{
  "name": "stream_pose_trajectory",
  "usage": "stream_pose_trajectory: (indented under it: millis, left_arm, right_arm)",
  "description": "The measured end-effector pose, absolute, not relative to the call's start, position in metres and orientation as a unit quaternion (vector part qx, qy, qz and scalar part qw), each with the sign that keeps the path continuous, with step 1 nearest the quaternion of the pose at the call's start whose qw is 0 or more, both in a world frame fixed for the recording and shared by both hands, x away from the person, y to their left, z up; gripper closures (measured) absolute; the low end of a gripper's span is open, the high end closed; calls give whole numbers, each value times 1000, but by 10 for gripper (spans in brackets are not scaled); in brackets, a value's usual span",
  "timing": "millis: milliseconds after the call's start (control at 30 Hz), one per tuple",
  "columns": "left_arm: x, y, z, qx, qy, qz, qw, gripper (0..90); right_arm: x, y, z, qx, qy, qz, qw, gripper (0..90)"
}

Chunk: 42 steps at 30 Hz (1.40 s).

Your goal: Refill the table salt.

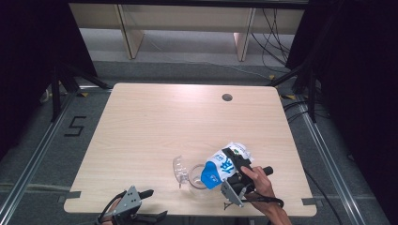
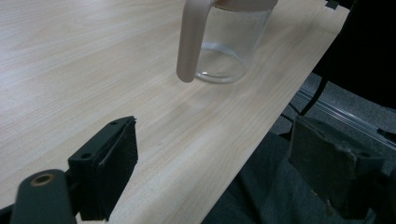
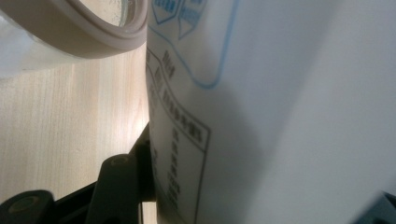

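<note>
We see the right claw clamped on a blue-and-white pouch, tilted over a clear jug; left claw gapes empty.

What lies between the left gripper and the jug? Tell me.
Nothing: bare table. The left gripper view shows plain wood from the open left gripper up to the jug; the high view agrees.

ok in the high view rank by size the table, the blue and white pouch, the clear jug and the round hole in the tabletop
Largest to smallest:
1. table
2. pouch
3. jug, looks close to the pouch, so that order is unsure
4. hole
</note>
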<state>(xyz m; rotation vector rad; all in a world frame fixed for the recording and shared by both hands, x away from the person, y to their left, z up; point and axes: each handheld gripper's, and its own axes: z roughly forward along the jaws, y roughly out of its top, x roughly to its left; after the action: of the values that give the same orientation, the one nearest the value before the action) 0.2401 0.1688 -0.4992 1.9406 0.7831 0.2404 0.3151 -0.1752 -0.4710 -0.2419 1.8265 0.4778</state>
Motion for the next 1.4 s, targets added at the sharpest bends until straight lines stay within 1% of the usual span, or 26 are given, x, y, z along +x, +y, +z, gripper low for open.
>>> stream_pose_trajectory:
  millis: [67,200,233,367,400,467,533,567,667,733,833,867,900,1033,1100,1200,1300,1333,1400]
  left_arm:
    - [240,169,-499,800,323,100,496,151]
    - [240,169,-499,801,323,100,495,151]
    - [240,169,-499,800,323,100,496,151]
    - [240,169,-499,801,323,99,495,151]
    - [240,169,-499,800,323,100,495,151]
    - [240,169,-499,800,323,100,496,151]
    - [240,169,-499,801,323,100,495,151]
    - [240,169,-499,800,323,100,495,151]
    - [240,169,-499,801,325,102,493,151]
    - [240,169,-499,800,323,100,495,151]
    - [240,169,-499,802,321,101,493,151]
    - [240,169,-499,801,324,102,492,151]
    - [240,169,-499,801,325,102,492,151]
    - [241,169,-499,801,322,101,494,151]
    - [240,169,-499,800,323,100,495,151]
    - [240,170,-499,802,321,101,493,151]
    - [240,169,-499,800,324,100,495,151]
    - [240,169,-499,801,324,100,493,151]
    - [240,170,-499,802,322,101,493,151]
  right_arm:
    - [317,-174,-467,-135,774,191,588,475]
    - [317,-174,-468,-139,772,188,592,475]
    - [315,-175,-471,-112,780,198,583,475]
    - [316,-174,-469,-127,776,187,588,477]
    - [315,-174,-467,-137,769,181,597,477]
    - [315,-174,-470,-123,777,189,587,477]
    - [314,-175,-471,-114,776,191,590,477]
    - [315,-174,-468,-136,771,179,596,477]
    - [314,-175,-471,-117,777,187,589,479]
    - [317,-174,-467,-154,767,174,597,479]
    - [316,-174,-468,-147,770,175,596,479]
    - [314,-174,-471,-125,775,180,593,479]
    - [314,-174,-470,-136,772,178,595,479]
    - [312,-174,-471,-122,777,173,593,480]
    - [313,-173,-468,-150,770,160,599,483]
    - [313,-173,-468,-146,771,162,599,483]
    - [311,-174,-472,-120,777,175,593,484]
    - [313,-173,-469,-146,768,163,602,485]
    - [313,-172,-469,-143,770,166,599,485]
